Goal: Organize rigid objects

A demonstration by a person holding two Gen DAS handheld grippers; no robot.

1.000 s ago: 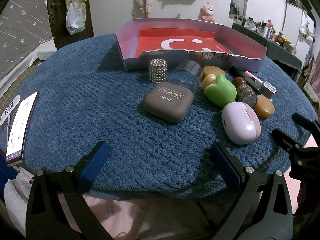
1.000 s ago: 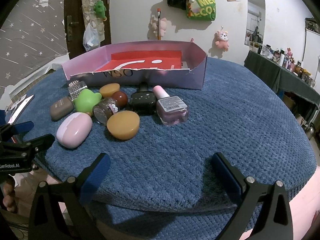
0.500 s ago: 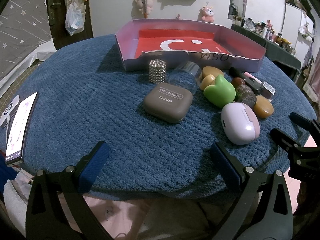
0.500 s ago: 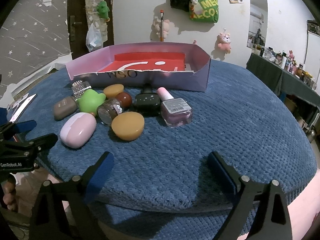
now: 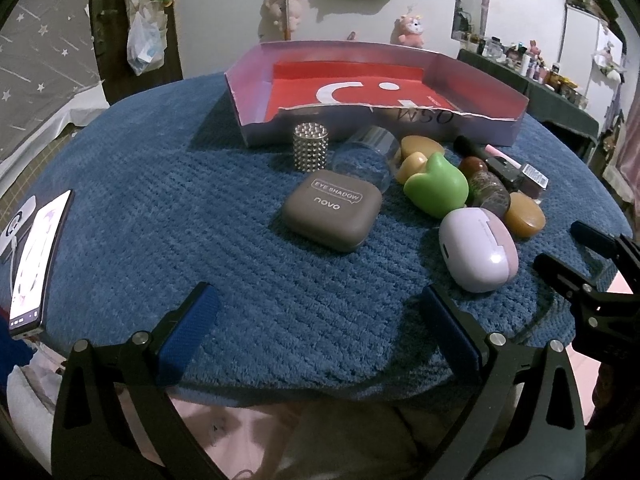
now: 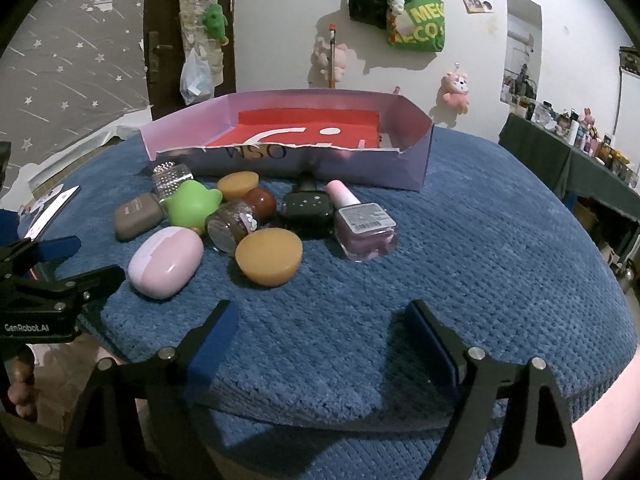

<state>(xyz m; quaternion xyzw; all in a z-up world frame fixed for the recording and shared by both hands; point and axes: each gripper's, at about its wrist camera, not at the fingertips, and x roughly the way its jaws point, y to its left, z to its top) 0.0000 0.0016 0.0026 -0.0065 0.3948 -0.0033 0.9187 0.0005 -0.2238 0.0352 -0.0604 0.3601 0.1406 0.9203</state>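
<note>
Clutter of small rigid items sits in a tight group on a round table covered with blue textured cloth (image 5: 168,216), just in front of a shallow cardboard tray with lilac walls and a red floor (image 5: 360,80) that stands at the far side and holds nothing that can be seen. Nearest the left gripper (image 5: 320,332) lies a taupe rounded-square eye-shadow compact (image 5: 332,210), and behind it a silver studded cylinder (image 5: 311,152) stands upright beside a clear glass jar lying on its side (image 5: 366,160). To the right of these a glossy green apple-shaped piece (image 5: 438,188) leans among tan and brown smooth stones, with a lilac-and-pink oval case (image 5: 476,254) closest to the table edge. From the right wrist view the same cluster shows a flat amber soap-like disc (image 6: 269,256), a dark glitter-filled jar on its side (image 6: 232,224), a black squat bottle (image 6: 308,210) and a pink nail-polish bottle with a pale cap and a barcode label (image 6: 362,222), the two bottles touching side by side. The left gripper hovers over the near rim with its blue-padded fingers spread wide and nothing between them. The right gripper (image 6: 320,332) hangs over bare cloth short of the disc; its jaws have just been closing somewhat, yet they stand well apart with no object between the pads. A phone with a lit screen (image 5: 38,264) lies at the left edge of the table.
</note>
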